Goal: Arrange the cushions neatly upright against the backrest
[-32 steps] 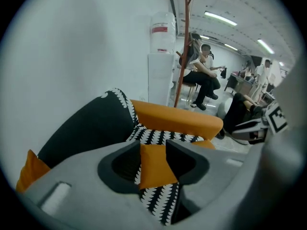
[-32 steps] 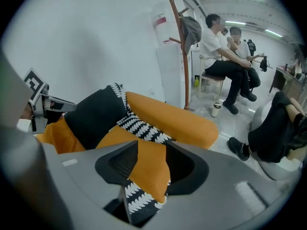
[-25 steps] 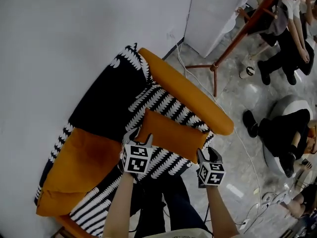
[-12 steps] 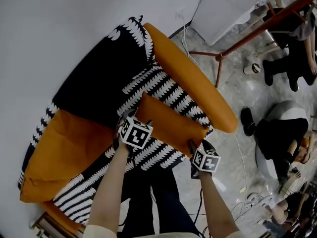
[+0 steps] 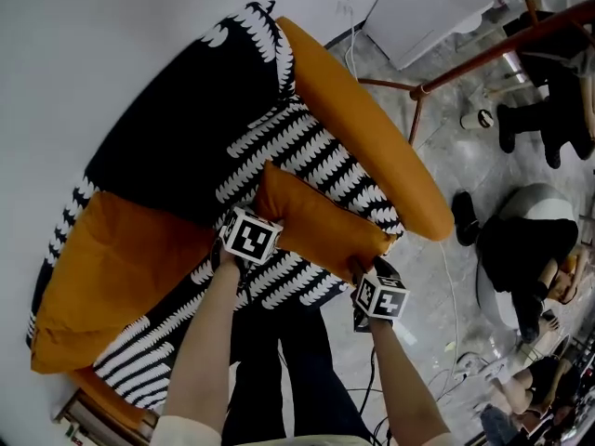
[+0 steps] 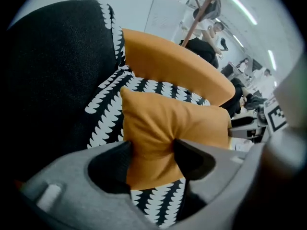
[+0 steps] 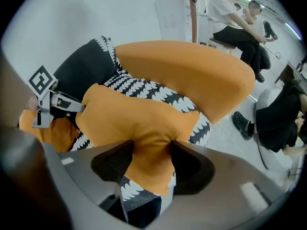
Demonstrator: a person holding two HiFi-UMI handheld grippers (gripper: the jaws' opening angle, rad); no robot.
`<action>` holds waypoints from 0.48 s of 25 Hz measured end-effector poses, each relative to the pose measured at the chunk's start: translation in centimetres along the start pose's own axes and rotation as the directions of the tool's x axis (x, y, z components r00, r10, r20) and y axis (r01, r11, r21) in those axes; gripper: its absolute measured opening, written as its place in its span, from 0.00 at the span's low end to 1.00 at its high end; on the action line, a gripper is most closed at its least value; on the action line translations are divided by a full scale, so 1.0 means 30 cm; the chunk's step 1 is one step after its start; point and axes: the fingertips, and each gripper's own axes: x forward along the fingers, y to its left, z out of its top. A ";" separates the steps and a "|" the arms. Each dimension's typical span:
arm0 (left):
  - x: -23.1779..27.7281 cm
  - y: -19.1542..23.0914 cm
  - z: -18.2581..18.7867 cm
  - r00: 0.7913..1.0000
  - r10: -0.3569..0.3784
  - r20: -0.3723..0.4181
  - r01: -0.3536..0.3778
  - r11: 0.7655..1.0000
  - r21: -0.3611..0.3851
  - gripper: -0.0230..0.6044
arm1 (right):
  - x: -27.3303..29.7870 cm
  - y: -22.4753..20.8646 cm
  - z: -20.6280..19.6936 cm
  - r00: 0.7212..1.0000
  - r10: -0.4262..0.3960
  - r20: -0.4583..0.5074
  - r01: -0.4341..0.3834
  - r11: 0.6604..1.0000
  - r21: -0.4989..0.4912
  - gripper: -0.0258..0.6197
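small orange fabric cushion (image 5: 321,226): on black-and-white patterned sofa seat (image 5: 279,279), long axis spanning both grippers | left gripper (image 6: 151,155), right gripper (image 7: 146,159): jaws just closing, pinching opposite ends | black backrest (image 5: 167,156): beyond cushion

Pale wall (image 5: 102,35) at left. White cabinet (image 5: 446,7) top right, standing on grey marbled floor (image 5: 446,161). Rust-brown stand pole (image 5: 502,59) slanting beside it, cup (image 5: 479,119) near its foot. Seated person in dark clothes (image 5: 521,249) far right, on pale round seat (image 5: 535,201).
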 end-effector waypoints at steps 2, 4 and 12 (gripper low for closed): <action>-0.001 0.005 -0.009 1.000 0.010 -0.009 -0.010 1.000 0.008 0.48 | 0.000 0.007 0.005 1.000 -0.008 -0.024 0.008 1.000 0.000 0.44; -0.015 0.007 -0.018 1.000 0.016 -0.016 -0.016 1.000 0.013 0.46 | -0.009 0.021 0.000 0.999 -0.007 -0.050 0.007 1.000 0.003 0.42; -0.060 -0.065 -0.121 1.000 0.010 0.004 -0.010 0.998 0.060 0.39 | -0.053 0.040 -0.104 0.997 -0.036 -0.065 0.034 0.999 -0.033 0.32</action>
